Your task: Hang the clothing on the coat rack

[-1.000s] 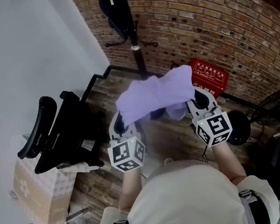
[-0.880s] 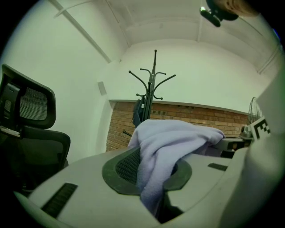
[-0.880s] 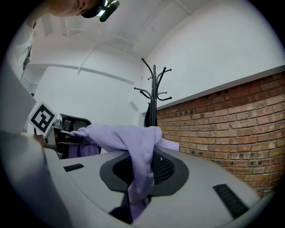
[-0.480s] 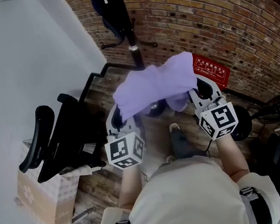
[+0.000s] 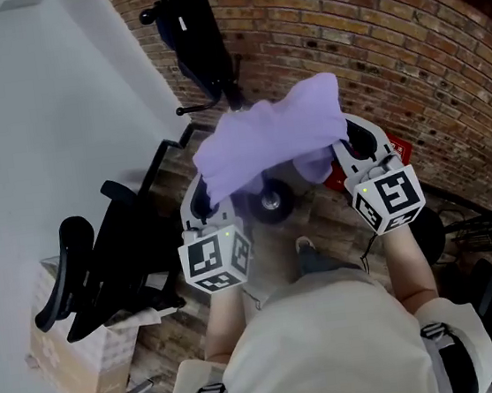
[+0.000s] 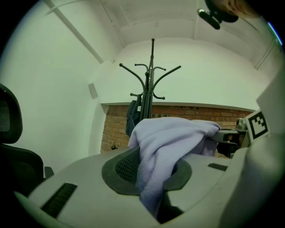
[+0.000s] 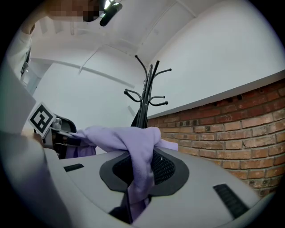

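Dim even indoor light, soft shadows, strong fisheye bending, dark vignetted corners, slight blur

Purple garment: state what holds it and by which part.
The purple garment is held at both ends: the left gripper is shut on one end, the right gripper on the other, with the cloth spanning between them.

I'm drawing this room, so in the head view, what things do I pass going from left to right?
cardboard box → black office chair → left gripper → purple garment → right gripper
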Demonstrator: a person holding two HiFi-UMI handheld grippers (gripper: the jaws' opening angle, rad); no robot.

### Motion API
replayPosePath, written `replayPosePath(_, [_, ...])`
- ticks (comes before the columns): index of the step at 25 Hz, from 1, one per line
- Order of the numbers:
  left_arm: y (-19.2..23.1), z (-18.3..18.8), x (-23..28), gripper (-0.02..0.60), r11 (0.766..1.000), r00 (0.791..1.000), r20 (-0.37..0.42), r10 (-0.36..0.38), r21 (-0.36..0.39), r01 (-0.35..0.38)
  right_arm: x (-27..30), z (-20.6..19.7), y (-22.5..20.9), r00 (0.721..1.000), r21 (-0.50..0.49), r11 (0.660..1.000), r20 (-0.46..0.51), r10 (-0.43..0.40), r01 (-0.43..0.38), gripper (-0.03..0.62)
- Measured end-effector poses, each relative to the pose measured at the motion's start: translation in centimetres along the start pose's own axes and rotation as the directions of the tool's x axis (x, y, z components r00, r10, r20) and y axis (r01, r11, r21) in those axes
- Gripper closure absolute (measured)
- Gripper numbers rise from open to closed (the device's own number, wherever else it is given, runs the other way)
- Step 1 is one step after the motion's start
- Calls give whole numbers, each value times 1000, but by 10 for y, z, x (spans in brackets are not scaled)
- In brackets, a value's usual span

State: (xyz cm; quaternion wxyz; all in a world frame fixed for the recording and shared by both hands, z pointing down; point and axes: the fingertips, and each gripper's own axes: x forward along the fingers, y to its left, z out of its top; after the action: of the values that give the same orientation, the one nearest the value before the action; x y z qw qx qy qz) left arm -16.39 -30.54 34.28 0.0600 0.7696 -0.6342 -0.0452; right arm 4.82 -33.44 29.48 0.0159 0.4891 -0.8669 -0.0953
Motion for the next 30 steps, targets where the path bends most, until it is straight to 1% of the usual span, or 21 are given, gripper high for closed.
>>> replayPosePath(8, [15,14,48,523,997,997,13,76,27,-76,62,3,-27,997,-25,997,8,78,-78,542])
replayPosePath(15, [28,17,79,523,991,992,13,125,38,-126,105,-5,-42,992,-47,991,4,122,-122,542])
replayPosePath(21, [39,-6,101,523,985,985,-38,171,15,-170,135,-25,-50,987,-40,986,-25,159,-160,540])
replayPosePath(25, [44,-23,111,523,980,978,-64,198,4,-198,147,-44,-53,981,-23,982,-52,187,-188,540])
replayPosePath(30, [50,-51,118,523,974,968,-115,224,-19,-228,159,-70,-54,972,5,976,-86,219,-220,540])
